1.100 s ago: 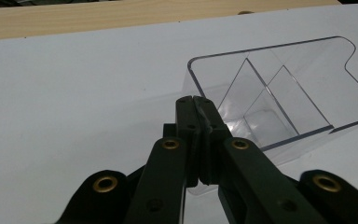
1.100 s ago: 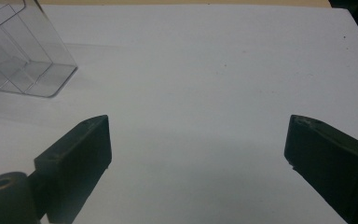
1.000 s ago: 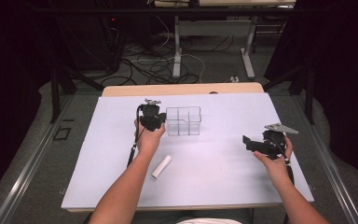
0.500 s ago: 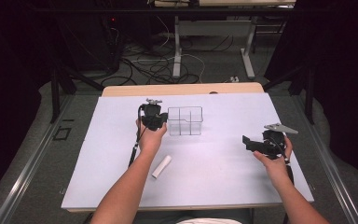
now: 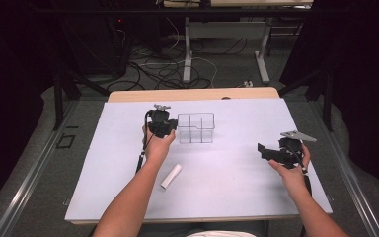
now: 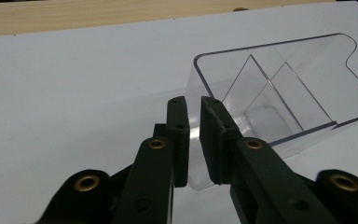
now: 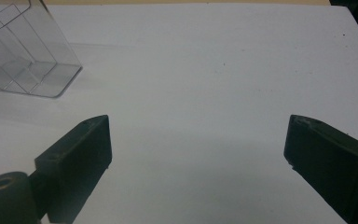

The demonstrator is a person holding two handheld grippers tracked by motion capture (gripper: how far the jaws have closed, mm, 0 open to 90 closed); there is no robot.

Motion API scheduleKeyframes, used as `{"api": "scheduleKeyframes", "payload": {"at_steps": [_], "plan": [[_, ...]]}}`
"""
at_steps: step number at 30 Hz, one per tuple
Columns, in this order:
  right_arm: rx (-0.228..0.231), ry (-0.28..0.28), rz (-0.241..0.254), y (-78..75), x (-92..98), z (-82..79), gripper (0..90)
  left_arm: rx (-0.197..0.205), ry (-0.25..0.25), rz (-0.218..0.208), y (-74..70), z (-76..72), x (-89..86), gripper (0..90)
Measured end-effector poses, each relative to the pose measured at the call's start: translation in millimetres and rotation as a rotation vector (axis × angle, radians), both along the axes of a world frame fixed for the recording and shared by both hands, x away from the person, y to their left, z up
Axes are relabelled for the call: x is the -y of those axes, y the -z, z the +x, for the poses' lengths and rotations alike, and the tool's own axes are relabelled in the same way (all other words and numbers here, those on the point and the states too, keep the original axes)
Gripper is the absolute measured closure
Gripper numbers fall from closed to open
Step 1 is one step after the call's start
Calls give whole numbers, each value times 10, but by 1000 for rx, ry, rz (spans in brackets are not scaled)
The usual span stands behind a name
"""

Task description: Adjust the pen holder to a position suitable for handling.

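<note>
Two claws: left claw (image 6: 194, 140) pinches clear organizer (image 6: 279, 93) wall; right claw (image 7: 198, 163) wide open.

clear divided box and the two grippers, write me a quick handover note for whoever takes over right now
Left gripper: jaws closed on the near wall of the clear box, pinching its rim.
Right gripper: jaws wide open, nothing between them, held over bare white table to the right of the box.
Box: upright near the middle of the table, compartments look empty.
White tube: lying loose on the table, nearer the person than the box, untouched.
Done: box gripped.
Left: probably moving the box or putting the tube in; the right gripper is free for that.
</note>
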State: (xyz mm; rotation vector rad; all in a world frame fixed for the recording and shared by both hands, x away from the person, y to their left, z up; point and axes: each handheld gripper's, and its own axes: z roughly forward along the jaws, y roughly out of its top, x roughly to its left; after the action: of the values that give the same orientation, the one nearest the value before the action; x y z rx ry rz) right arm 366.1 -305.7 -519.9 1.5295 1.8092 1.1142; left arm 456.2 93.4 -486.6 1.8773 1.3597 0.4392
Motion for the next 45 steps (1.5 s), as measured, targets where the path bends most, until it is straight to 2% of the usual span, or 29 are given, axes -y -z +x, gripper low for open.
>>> {"api": "scheduleKeyframes", "payload": {"at_steps": [2, 7, 11, 13, 18, 21, 31, 35, 40, 41, 42, 45], "plan": [[3, 0, -1, 0, 4, -1, 71, 3, 14, 13, -11, -12, -18, 786], [3, 0, -7, -3, 4, -8, 72, 4, 24, 10, -35, -54, -52, 721], [4, 1, -8, -2, 5, -7, 72, 4, 33, -5, -59, -92, -94, 657], [4, -1, -8, -3, 5, -8, 71, -14, 40, -16, -72, -119, -139, 625], [1, 0, -7, -1, -1, -9, 72, -27, 46, -43, -62, -173, -185, 569], [1, -2, -8, 1, -5, -8, 72, -48, 68, -66, -43, -222, -217, 520], [-5, -3, -7, 9, -11, -8, 72, -62, 117, -23, 1, -384, -226, 357], [-6, -1, -6, 11, -8, -8, 72, -52, 125, -13, -1, -456, -250, 330], [-4, -3, -8, 11, -7, -9, 73, -62, 140, -27, 20, -534, -285, 328], [-5, -3, -9, 12, -6, -8, 74, -58, 151, -24, 28, -548, -297, 328], [-4, -4, -8, 14, -7, -7, 74, -75, 166, -25, 49, -580, -307, 328], [-6, -5, -8, 13, -8, -9, 74, -89, 201, -22, 65, -632, -327, 328]]}}
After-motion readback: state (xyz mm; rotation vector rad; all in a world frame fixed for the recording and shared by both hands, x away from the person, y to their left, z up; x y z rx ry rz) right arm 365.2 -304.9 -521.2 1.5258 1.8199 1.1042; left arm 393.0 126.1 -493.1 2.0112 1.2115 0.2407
